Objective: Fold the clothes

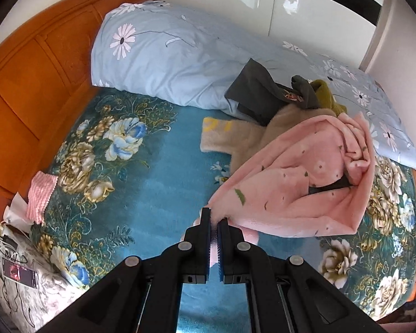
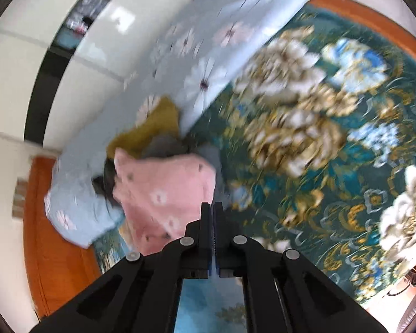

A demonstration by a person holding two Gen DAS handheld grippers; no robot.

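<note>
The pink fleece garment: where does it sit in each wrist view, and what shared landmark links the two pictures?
Left wrist view: the pink fleece garment fills the right-centre, its near edge between the shut jaws of the left gripper.
Right wrist view: it lies left of centre, blurred, just beyond the right gripper.
Shared landmark: the mustard-yellow garment, behind the pink one in both.

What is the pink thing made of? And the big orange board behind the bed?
The pink garment looks like soft fleece: its surface is fuzzy and matte and it folds in thick, rounded rolls. The headboard looks like wood with a glossy varnish: orange-brown, with carved panels and a slight shine. Neither can be told for certain from looks alone.
</note>
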